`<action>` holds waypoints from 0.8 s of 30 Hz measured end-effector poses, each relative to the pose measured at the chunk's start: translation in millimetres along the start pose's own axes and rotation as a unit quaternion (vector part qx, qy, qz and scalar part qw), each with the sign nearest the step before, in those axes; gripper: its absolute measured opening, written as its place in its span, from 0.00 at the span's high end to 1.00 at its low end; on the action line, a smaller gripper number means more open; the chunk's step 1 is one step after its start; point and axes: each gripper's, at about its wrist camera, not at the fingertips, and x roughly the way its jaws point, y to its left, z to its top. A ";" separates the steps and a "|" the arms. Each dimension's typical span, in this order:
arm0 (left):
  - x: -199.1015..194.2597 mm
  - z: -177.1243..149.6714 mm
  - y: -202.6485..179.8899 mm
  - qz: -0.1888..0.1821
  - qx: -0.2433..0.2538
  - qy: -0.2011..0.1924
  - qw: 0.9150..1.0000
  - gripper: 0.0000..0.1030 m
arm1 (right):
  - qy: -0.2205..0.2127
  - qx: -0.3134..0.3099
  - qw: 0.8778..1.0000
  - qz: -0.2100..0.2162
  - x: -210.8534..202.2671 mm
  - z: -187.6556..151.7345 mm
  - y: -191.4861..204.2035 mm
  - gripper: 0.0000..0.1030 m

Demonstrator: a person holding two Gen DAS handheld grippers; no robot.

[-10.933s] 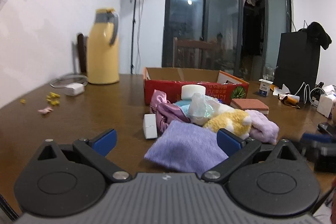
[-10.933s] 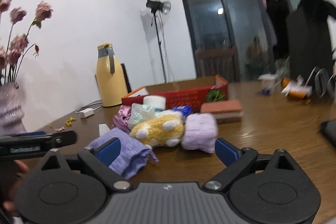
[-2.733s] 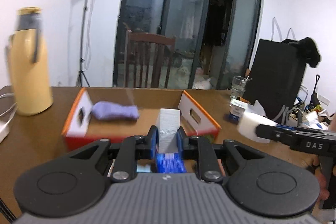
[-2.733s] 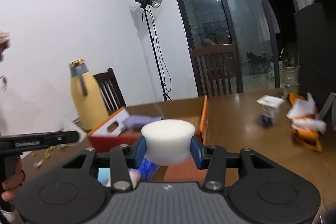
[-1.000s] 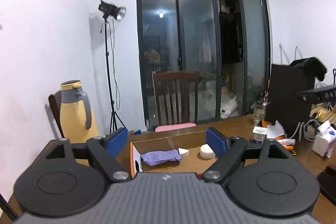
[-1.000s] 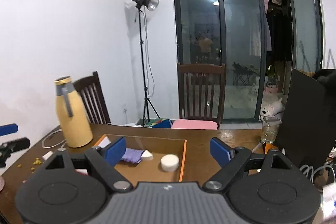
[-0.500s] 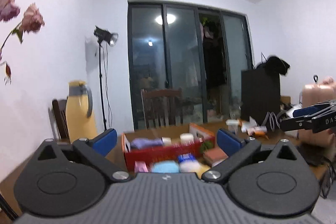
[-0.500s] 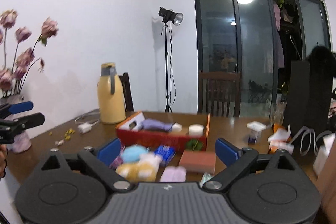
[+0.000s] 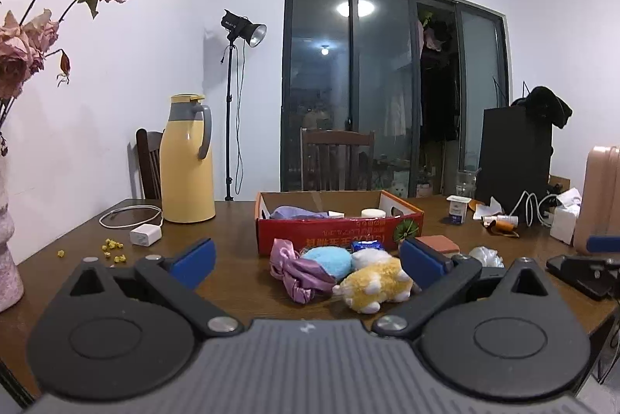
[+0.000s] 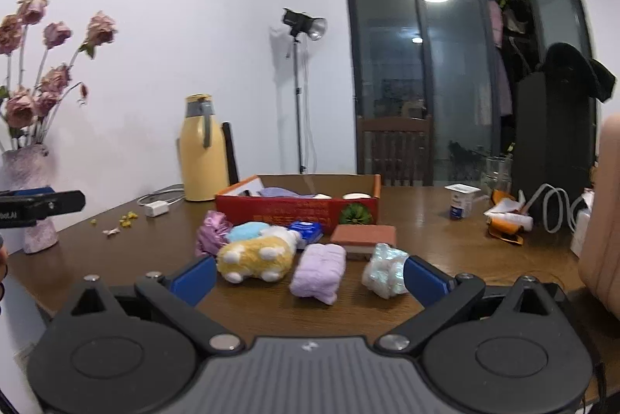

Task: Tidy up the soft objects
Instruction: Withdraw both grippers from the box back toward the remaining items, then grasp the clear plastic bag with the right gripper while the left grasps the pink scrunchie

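Observation:
My left gripper (image 9: 306,259) stands open and empty near the table's front edge, facing a pile of soft things: a yellow plush (image 9: 374,284), a blue puff (image 9: 327,261) and a pink satin scrunchie (image 9: 294,268). Behind them stands the red cardboard box (image 9: 337,232), holding a purple cloth (image 9: 294,212) and a white round sponge (image 9: 372,212). My right gripper (image 10: 309,279) is empty, its jaws opening wide. Just beyond its fingers lie the yellow plush (image 10: 255,257), a lilac rolled towel (image 10: 319,272) and a crinkled plastic bundle (image 10: 385,274). A brown sponge (image 10: 364,235) lies by the box (image 10: 298,210).
A yellow thermos (image 9: 188,162), a white charger (image 9: 145,233) with its cable and a vase of dried roses (image 10: 33,197) are on the left. A yogurt cup (image 10: 461,204), wrappers, cables and a pink case (image 9: 596,197) crowd the right. A chair (image 9: 337,158) stands behind the table.
Both grippers have drawn back from above the box and sunk toward the table's near edge. Their jaws have spread wider. The soft pile now fills the foreground.

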 end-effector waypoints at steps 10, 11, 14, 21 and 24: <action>51.5 -26.0 -26.2 -0.019 -0.021 0.057 0.998 0.00 | 0.026 0.020 0.999 -0.013 34.7 -14.5 -15.3 0.03; 57.4 -29.1 -29.9 -0.020 -0.014 0.063 0.998 0.00 | 0.028 0.024 0.999 -0.017 39.5 -14.4 -17.8 0.04; 80.6 -34.7 -37.8 -0.023 0.004 0.084 0.996 0.00 | 0.045 0.038 0.998 -0.021 60.0 -14.0 -27.7 0.09; 135.3 -36.7 -22.2 -0.007 -0.028 0.111 0.993 0.02 | 0.073 0.042 0.996 -0.038 104.7 -9.6 -41.0 0.14; 161.9 -33.8 -7.0 0.014 -0.043 0.121 0.992 0.10 | 0.080 0.036 0.995 -0.050 125.8 -3.5 -46.0 0.15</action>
